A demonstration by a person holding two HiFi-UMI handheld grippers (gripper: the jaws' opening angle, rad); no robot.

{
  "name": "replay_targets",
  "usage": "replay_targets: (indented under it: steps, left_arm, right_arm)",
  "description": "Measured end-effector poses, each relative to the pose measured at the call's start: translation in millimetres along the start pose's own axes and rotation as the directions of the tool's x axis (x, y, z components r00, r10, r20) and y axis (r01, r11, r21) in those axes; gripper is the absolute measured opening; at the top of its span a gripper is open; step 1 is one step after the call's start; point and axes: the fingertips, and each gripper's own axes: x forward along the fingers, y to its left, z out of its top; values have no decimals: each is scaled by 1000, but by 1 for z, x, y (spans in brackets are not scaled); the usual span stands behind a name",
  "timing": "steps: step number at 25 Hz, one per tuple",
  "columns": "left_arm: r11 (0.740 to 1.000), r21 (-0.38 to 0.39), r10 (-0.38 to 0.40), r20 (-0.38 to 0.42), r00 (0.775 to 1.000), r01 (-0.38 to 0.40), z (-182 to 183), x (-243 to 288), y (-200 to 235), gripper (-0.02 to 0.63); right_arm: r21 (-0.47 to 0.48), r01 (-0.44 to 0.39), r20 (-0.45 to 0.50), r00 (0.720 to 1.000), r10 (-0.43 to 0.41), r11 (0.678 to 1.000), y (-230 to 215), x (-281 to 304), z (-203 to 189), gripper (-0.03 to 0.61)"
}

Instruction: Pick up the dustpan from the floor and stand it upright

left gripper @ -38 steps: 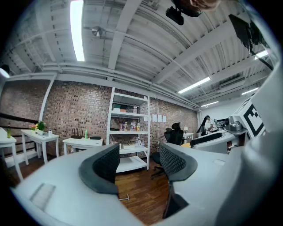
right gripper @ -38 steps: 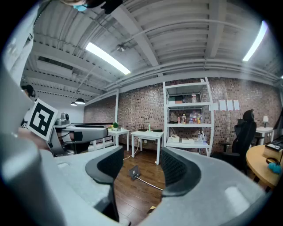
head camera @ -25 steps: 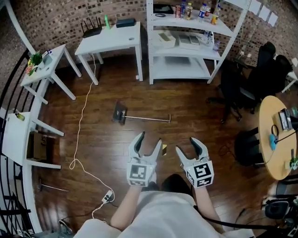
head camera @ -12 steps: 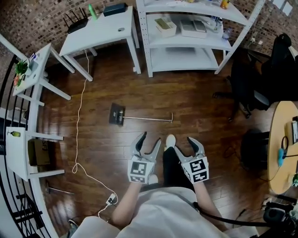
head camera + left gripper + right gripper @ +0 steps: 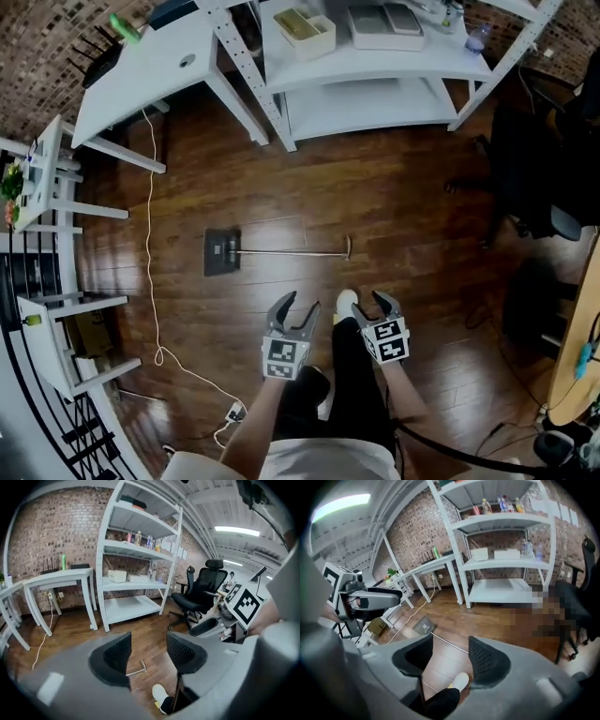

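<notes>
The dustpan lies flat on the wooden floor, its dark pan (image 5: 222, 252) to the left and its thin metal handle (image 5: 291, 250) running right. My left gripper (image 5: 300, 303) hovers short of the handle, jaws closing but still apart, with nothing between them. Beside it my right gripper (image 5: 372, 302) is near the handle's end, its jaws also closing on nothing. In the left gripper view the handle's tip (image 5: 137, 671) shows between the fingers of the left gripper (image 5: 148, 644). The right gripper view looks past the right gripper (image 5: 450, 648) at the pan (image 5: 424, 626). Neither gripper touches the dustpan.
The person's white shoe (image 5: 346, 302) and dark trouser legs stand between the grippers. A white cable (image 5: 150, 234) trails down the floor at left to a power strip (image 5: 232, 411). White shelving (image 5: 375, 103) and a white table (image 5: 150, 75) stand at the back, black chairs (image 5: 544, 169) at right.
Both grippers have dropped lower and moved forward toward the dustpan's handle as the person steps and bends in. The left jaws have narrowed. The dustpan has not moved.
</notes>
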Motion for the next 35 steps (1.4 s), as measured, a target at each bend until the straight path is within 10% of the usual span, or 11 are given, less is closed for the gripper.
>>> replay_targets:
  steps: [11, 23, 35]
  left_arm:
    - [992, -118, -60, -214, 975, 36, -144, 164, 43, 258]
    - [986, -154, -114, -301, 947, 70, -311, 280, 112, 258]
    - [984, -156, -133, -305, 943, 88, -370, 312, 153, 258]
  right_arm:
    - [209, -35, -213, 974, 81, 977, -63, 220, -121, 181]
    - [188, 43, -349, 937, 26, 981, -145, 426, -236, 178]
    - [159, 227, -427, 893, -140, 961, -194, 519, -295, 87]
